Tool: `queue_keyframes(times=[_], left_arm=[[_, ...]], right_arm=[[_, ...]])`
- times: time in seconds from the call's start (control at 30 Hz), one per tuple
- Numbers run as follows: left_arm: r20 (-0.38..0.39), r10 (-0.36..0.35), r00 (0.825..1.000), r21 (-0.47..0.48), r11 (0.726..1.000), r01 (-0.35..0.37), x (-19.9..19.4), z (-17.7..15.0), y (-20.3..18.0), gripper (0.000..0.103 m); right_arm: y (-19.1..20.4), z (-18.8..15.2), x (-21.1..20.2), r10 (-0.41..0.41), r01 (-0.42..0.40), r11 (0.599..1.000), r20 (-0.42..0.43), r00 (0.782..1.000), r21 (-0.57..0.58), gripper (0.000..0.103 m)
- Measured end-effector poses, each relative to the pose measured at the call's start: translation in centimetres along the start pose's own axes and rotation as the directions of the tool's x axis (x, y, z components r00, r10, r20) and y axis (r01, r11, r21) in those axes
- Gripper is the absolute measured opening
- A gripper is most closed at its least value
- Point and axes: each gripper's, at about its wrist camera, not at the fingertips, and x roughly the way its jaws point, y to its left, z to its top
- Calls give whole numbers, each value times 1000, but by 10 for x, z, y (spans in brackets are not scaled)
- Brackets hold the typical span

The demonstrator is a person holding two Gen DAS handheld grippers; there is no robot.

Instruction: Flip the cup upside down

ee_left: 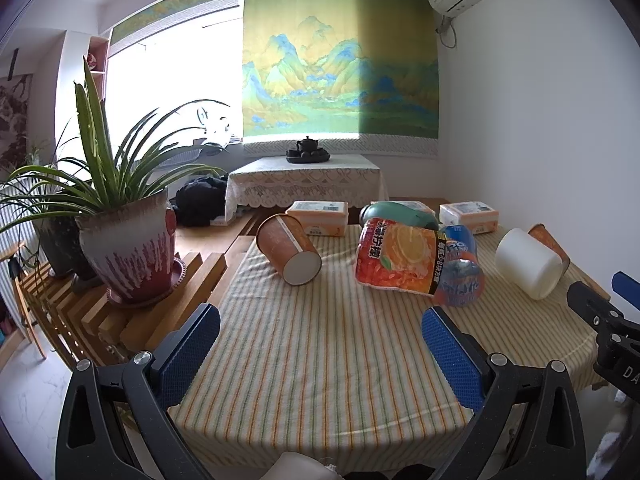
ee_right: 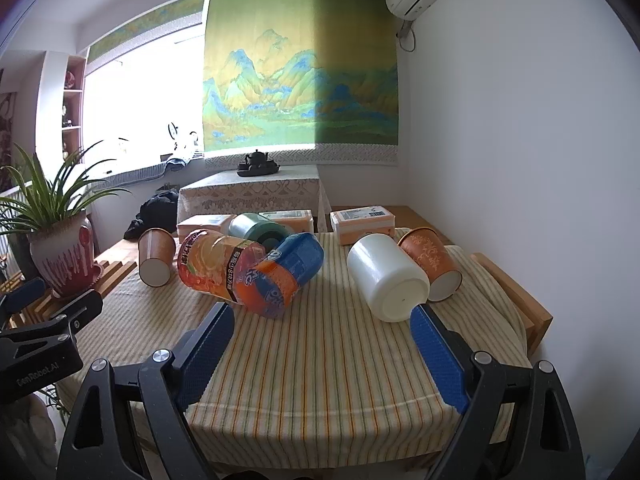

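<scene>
Ahead, white cup [ee_right: 386, 278] on its side, just beyond right gripper [ee_right: 322, 344], both grippers spread, left gripper [ee_left: 320, 350] nr nothing.

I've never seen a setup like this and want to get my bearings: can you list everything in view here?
Orange paper cups: two, on their sides, left and right ends of striped tablecloth.
White plastic cup: one, on its side, beside the right orange cup.
Orange-labelled drink bottles: pack lying mid-table.
Green bottle: one, lying behind the pack.
Tissue packs: three, orange-white, far edge.
Potted plant: glazed red-white pot, left.
Black teapot: far table.
Left gripper, right gripper: blue fingers open, empty.
</scene>
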Motion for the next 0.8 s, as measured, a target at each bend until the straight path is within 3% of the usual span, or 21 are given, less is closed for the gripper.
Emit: queue_keyframes(times=[0.13, 0.43, 0.6, 0.73, 0.8], left_arm=[[15, -6, 1000, -14, 1000, 6, 0, 0, 0, 102], [-50, 14, 999, 29, 999, -13, 6, 2, 7, 102], [-50, 29, 998, 23, 999, -28, 9, 3, 17, 102], [-56, 43, 998, 14, 999, -42, 11, 6, 28, 102], [-56, 49, 997, -2, 999, -50, 14, 6, 35, 102]], right_arm=[[0, 1, 2, -1, 1, 1000, -4, 1000, 3, 87], [4, 7, 9, 21, -21, 1000, -9, 1000, -20, 87], [4, 26, 23, 116, -118, 992, -52, 992, -36, 87], [3, 53, 50, 236, -242, 970, -137, 962, -27, 87], [4, 70, 68, 258, -267, 963, -177, 950, -30, 87]])
